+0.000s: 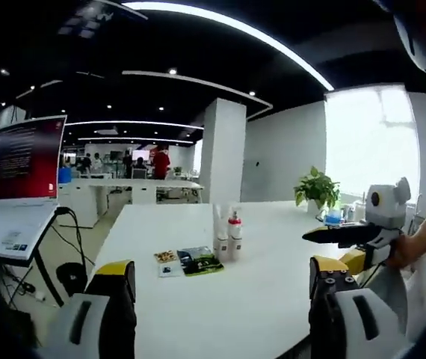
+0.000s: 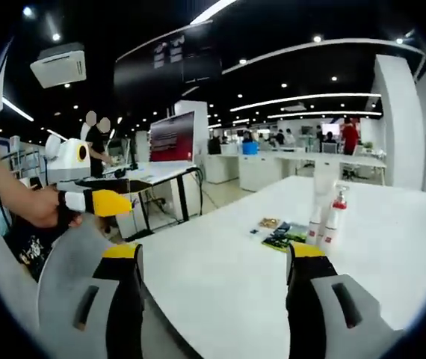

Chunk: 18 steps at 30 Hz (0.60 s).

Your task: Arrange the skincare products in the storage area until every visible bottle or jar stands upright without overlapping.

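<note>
Hovering with jaws open and empty, both grippers (image 1: 220, 299) (image 2: 213, 292) face upright bottles (image 1: 228, 235) ahead; a hasty approach risks toppling them.

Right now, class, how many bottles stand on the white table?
2: a red-capped bottle and a white bottle beside it, upright mid-table next to a leaflet. Others may be hidden.

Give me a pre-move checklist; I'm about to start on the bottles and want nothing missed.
1. Left claw open, holding nothing: ok.
2. Right claw open, holding nothing: ok.
3. Two bottles upright on the white table: ok.
4. Bottles apart or touching: cannot tell.
5. Leaflets lie flat beside the bottles, not under them: ok.
6. Other jars present: cannot tell.
</note>
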{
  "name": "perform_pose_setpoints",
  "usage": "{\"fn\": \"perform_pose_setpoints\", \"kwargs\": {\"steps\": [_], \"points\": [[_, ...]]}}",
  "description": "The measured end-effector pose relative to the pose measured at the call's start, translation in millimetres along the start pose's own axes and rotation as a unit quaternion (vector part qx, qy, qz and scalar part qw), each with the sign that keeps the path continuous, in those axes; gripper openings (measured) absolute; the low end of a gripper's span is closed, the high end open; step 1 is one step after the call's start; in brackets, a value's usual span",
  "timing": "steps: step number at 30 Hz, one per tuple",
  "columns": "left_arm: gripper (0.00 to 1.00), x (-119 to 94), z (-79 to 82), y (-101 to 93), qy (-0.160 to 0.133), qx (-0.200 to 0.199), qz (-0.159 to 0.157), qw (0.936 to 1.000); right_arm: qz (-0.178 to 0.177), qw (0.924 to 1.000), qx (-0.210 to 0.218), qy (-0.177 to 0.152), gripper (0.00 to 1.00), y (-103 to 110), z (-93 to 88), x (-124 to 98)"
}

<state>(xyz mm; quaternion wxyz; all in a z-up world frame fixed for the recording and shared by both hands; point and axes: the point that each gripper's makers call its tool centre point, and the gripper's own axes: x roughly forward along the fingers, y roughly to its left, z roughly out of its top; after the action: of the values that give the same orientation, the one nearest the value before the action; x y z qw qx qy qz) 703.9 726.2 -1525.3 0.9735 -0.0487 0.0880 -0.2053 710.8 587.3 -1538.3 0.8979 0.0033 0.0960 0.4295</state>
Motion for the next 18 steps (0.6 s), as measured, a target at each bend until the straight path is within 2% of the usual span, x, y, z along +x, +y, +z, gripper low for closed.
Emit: {"fn": "perform_pose_setpoints", "kwargs": {"steps": [4, 10, 16, 18], "points": [[1.0, 1.2, -3.5, 6.0, 0.007, 0.024, 0.018, 0.9995, 0.023, 0.9991, 0.03, -0.021, 0.85, 7.7, 6.7, -0.2], [1.0, 0.9, 0.7, 9.4, -0.013, 0.041, 0.026, 0.9987, 0.043, 0.9959, 0.061, -0.051, 0.91, 12.9, 16.6, -0.5], [1.0, 1.8, 10.3, -5.5, -0.059, 0.041, 0.014, 0.9974, 0.039, 0.9933, 0.081, -0.073, 0.91, 8.8, 23.8, -3.3], [1.0, 3.3, 9.4, -4.4, -0.065, 0.038, 0.014, 0.9971, 0.036, 0.9934, 0.081, -0.073, 0.91, 7.6, 23.6, -3.2]]}}
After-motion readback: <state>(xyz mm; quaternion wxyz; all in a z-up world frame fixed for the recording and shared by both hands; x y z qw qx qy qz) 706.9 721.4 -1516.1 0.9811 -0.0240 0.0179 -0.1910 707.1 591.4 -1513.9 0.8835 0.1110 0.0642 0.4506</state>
